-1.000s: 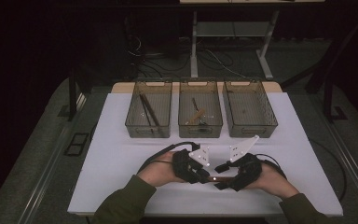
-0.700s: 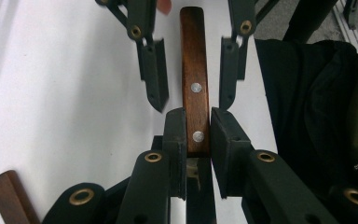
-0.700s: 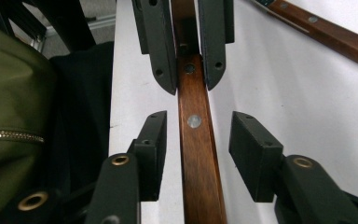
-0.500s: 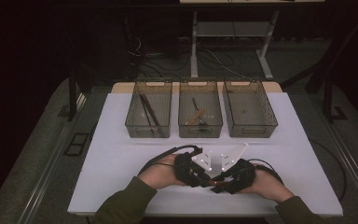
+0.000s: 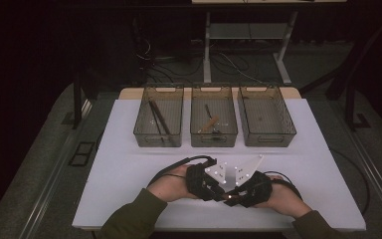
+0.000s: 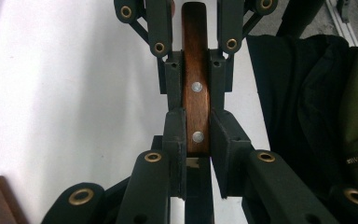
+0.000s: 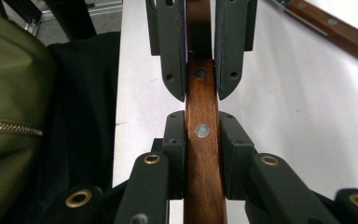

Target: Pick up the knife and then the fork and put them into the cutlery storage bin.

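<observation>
Dim room; grey floor [image 5: 40, 164]; white table [image 5: 129, 164]; metal desk legs [image 5: 207, 55] behind.

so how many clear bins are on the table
3, side by side along the table's far edge: left bin with dark sticks in it, middle bin with a wooden-handled piece, right bin, where I can make out no contents. The view is dim.

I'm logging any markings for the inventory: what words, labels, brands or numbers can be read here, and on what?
None can be read: the wooden handle shows only plain metal rivets, and the three bins and the white table bear no legible print.
</observation>
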Demonstrator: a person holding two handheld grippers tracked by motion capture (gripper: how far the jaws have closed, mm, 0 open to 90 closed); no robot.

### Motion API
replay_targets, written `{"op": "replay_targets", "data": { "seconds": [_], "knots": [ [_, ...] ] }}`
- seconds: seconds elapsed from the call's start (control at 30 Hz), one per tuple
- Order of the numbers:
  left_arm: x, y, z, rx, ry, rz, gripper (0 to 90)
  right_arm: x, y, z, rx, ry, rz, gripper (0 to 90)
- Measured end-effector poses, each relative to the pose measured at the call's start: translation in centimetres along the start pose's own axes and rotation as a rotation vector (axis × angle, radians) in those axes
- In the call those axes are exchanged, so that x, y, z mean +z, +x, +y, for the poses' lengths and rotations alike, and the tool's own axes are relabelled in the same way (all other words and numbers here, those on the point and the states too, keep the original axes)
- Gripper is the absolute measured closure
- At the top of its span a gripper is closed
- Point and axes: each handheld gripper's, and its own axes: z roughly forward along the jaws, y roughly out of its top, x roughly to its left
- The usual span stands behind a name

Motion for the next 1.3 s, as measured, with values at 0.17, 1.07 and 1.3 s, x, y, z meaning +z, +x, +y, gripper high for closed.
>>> {"op": "replay_targets", "data": {
  "seconds": [0.17, 1.07, 1.3],
  "knots": [
    [-0.4, 0.1, -0.1, 0.010, -0.037, 0.014, 75.5, -0.4, -0.3, -0.1, 0.020, -0.019, 0.009, 75.1],
    [-5.1, -1.1, -13.5, -0.486, -0.337, 0.454, 5.0, -6.7, -3.4, -4.6, 0.320, -0.093, -0.281, 74.8],
    [-5.2, -1.9, -14.8, -0.517, -0.368, 0.481, 0.0, -8.3, -4.2, -4.6, 0.368, -0.131, -0.340, 74.8]
  ]
}}
